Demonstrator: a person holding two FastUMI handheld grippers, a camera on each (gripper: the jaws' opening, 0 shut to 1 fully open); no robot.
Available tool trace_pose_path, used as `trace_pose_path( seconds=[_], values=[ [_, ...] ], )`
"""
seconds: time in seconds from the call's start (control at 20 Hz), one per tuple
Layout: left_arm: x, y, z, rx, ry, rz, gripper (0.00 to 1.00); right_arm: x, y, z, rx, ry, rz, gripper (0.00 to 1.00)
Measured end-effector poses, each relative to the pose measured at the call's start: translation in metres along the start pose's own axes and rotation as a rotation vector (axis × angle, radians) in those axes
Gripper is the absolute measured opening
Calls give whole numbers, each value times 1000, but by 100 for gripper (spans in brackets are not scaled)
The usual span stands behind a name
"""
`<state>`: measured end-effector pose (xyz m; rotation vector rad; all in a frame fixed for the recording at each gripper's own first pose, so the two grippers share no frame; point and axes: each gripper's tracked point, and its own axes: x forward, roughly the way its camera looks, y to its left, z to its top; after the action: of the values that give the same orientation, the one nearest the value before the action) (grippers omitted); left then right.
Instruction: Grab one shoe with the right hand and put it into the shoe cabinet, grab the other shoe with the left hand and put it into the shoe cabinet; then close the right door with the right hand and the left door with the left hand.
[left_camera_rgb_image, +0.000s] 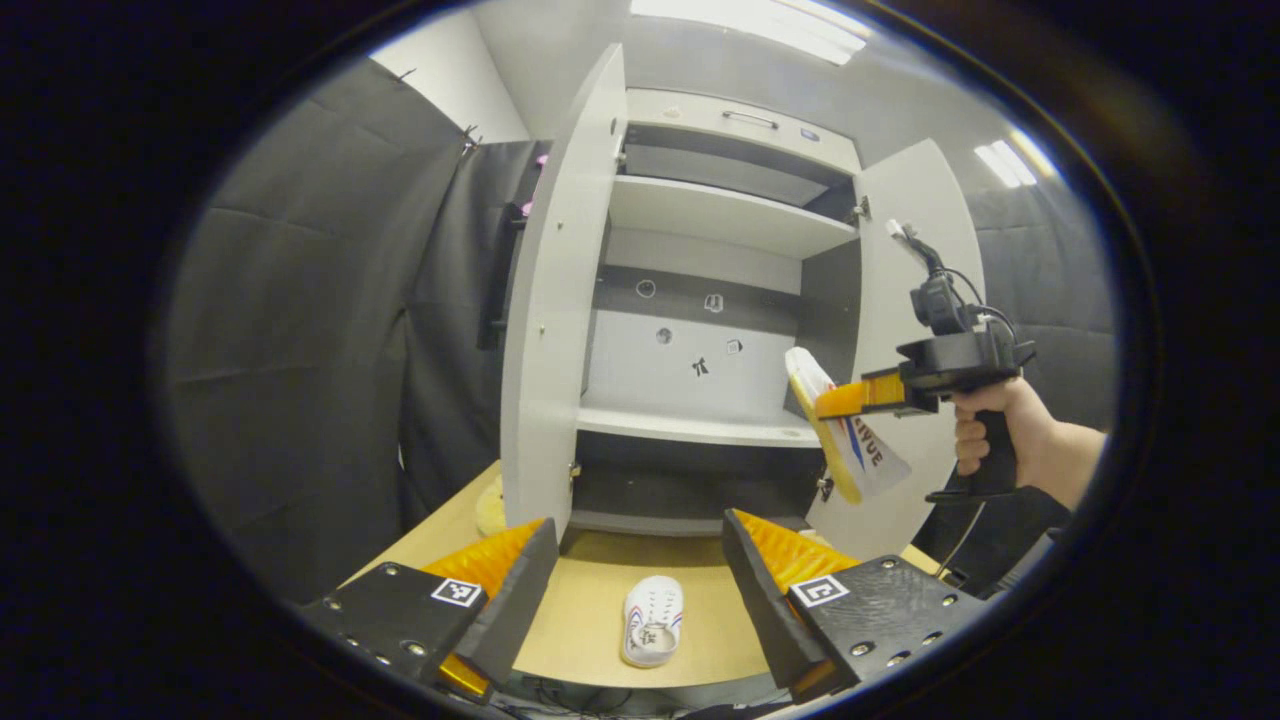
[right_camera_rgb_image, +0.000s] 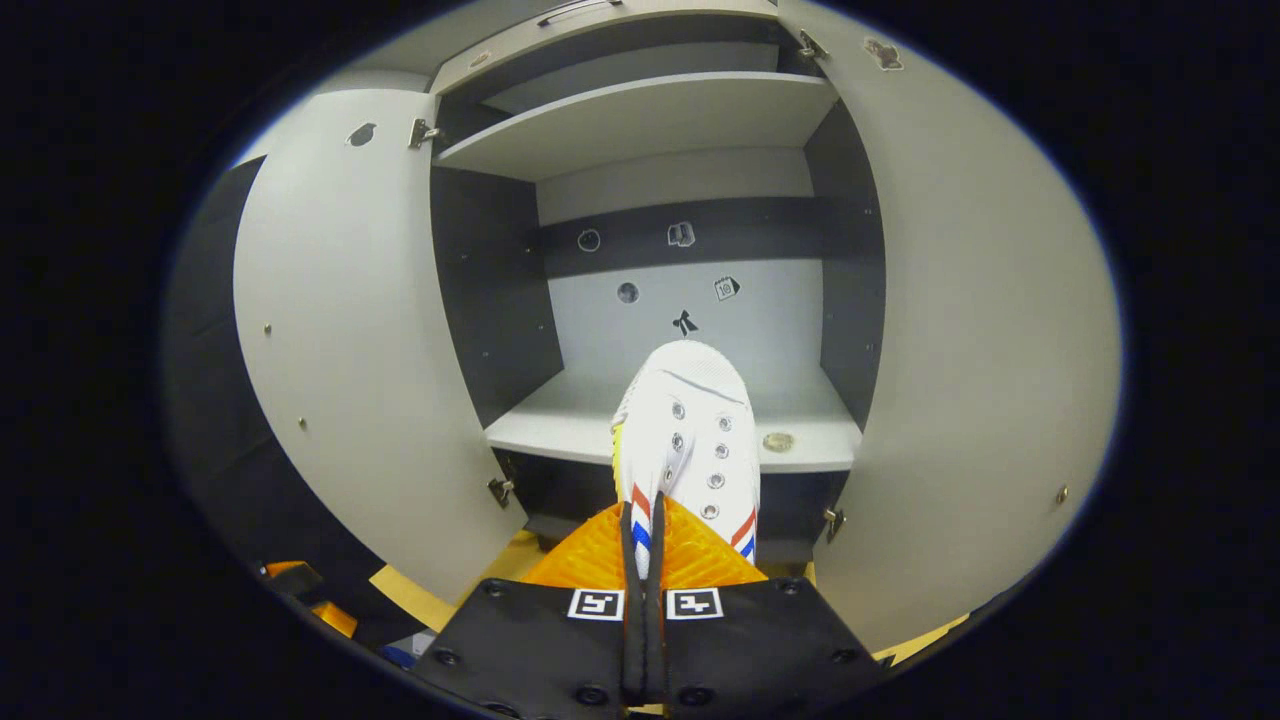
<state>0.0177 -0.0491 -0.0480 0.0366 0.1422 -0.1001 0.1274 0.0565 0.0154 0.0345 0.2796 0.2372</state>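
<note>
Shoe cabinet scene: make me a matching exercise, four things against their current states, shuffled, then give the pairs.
Things:
1. right gripper
2. left gripper
3. shoe on the table
4. shoe cabinet doors

States:
A. lying flat, untouched
B. swung open
C. shut on a shoe, held up in front of the shelf
D. open, holding nothing

Pairs: 1-C, 2-D, 3-A, 4-B
</note>
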Motion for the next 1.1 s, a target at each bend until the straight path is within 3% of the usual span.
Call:
trace_pose_path(
  seconds=[0.35,0.55,0.85,1.1],
  values=[
    [48,-28,8,62,-4,-29,95,64,-12,59,17,-82,16,1],
    [70,-36,9,54,-7,-17,93,116,-43,75,14,-105,-33,1],
    [92,-37,2,48,19,43,94,187,-93,91,58,-98,-116,1],
    [99,-21,-2,25,32,115,95,225,-93,84,105,-54,-113,1]
  ],
)
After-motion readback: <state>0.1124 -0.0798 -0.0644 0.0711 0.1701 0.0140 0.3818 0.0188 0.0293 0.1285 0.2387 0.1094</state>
